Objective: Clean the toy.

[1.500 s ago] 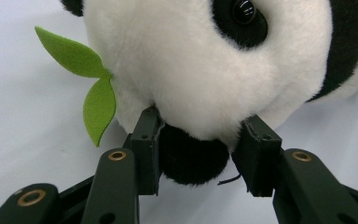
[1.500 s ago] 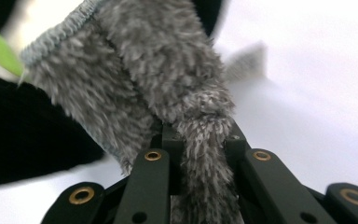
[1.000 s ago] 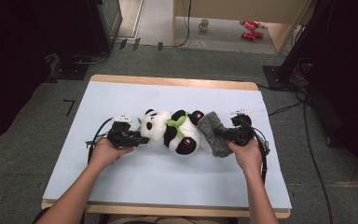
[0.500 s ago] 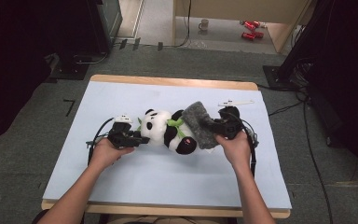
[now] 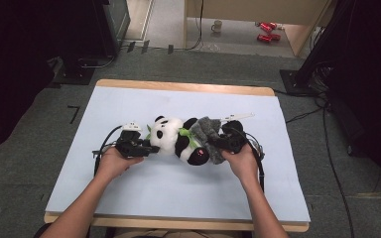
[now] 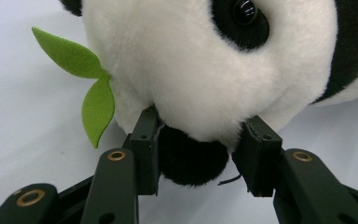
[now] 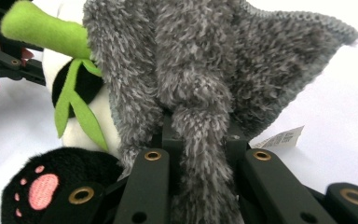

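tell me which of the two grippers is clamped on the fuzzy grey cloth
The right gripper: its jaws pinch a fold of the fuzzy grey cloth. The left gripper grips the black-and-white plush panda at its head instead.

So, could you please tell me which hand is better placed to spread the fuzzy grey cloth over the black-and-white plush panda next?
The right. The right gripper is shut on the fuzzy grey cloth, already draped against the black-and-white plush panda. The left gripper clamps the panda's head, steadying it.

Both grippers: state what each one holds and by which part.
Left gripper clamps the panda at its head, around the ear. Right gripper pinches a bunched fold of the grey cloth.
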Demonstrator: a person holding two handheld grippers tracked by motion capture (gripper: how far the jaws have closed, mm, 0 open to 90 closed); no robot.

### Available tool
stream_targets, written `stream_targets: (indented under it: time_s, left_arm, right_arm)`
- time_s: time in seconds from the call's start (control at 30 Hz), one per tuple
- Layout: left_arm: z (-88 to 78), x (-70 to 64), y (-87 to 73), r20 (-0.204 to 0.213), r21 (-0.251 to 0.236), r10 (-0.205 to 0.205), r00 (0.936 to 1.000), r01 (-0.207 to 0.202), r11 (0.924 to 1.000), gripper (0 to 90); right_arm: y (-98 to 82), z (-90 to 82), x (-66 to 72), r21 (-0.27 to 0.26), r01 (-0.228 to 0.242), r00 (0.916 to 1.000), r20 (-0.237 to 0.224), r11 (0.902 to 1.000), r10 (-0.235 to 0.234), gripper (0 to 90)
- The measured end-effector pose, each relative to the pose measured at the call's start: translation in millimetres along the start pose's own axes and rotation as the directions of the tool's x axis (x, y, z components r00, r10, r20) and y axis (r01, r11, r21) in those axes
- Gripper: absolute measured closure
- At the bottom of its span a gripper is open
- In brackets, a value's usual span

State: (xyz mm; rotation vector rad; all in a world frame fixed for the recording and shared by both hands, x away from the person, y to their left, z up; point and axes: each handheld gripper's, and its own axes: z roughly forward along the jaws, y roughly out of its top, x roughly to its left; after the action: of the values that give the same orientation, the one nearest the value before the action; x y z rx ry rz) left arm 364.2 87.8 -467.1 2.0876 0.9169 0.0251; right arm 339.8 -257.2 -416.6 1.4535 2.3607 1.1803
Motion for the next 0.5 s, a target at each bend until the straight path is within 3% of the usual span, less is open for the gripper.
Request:
stream_targets:
  time_s: [0.5]
  left_arm:
    - [-0.1, 1.6, 1.1, 0.009, -0.005, -0.012, 0.9999, 0.012, 0.9999, 56.3]
  right_arm:
    - [-25.9, 1.2, -25.0, 0.052, -0.084, 0.9964, -0.002, 0.9951, 0.084, 78.4]
